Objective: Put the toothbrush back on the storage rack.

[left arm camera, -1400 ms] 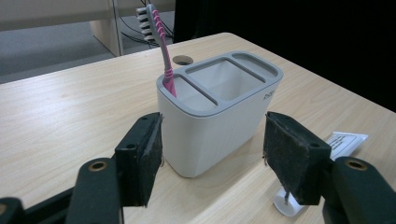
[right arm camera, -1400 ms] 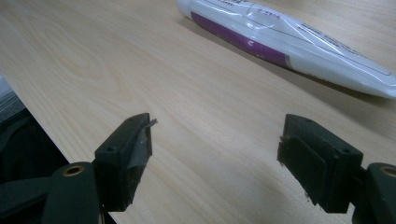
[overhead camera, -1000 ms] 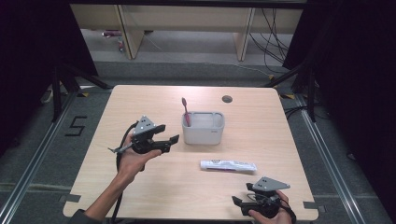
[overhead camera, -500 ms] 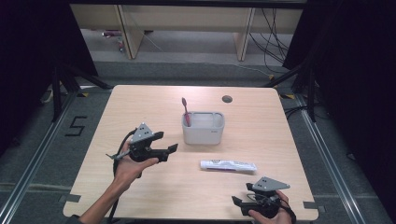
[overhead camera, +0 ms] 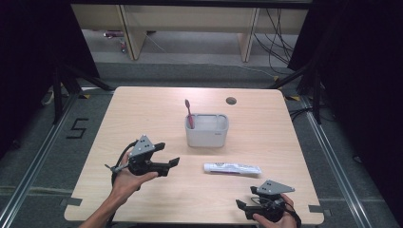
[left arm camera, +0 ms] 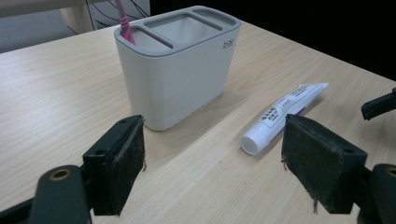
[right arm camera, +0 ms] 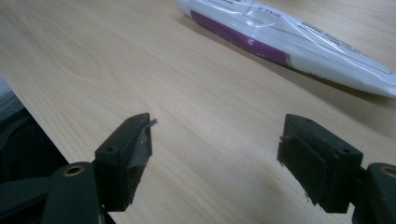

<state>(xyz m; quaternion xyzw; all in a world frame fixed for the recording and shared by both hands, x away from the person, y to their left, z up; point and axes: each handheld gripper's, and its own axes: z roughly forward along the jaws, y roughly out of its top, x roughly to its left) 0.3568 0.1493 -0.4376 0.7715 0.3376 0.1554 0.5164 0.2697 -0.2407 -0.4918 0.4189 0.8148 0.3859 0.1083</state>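
Note:
A white toothbrush holder [overhead camera: 206, 130] [left arm camera: 180, 60] with a grey rim stands upright mid-table. A pink toothbrush [overhead camera: 188, 113] [left arm camera: 123, 21] stands in its left slot. In front of it, a white and purple toothpaste tube [overhead camera: 232, 168] [left arm camera: 280, 114] [right arm camera: 289, 39] lies flat with its cap to the left. My left gripper [overhead camera: 168, 153] [left arm camera: 212, 168] hovers front-left of the holder and points at it. Its jaws have just been opening and nothing is between them. My right gripper [overhead camera: 246, 197] [right arm camera: 215, 158] rests open and empty near the front edge, just short of the tube.
The wooden table [overhead camera: 142, 114] has a round cable hole [overhead camera: 231, 100] near its back edge. A tip of the right gripper [left arm camera: 378, 105] shows at the right edge of the left gripper view. Dark floor and shelving surround the table.
The left hand has drawn back from the holder toward the near edge and sunk a little, and its jaws stand wider. The right hand, tube and holder have not moved.

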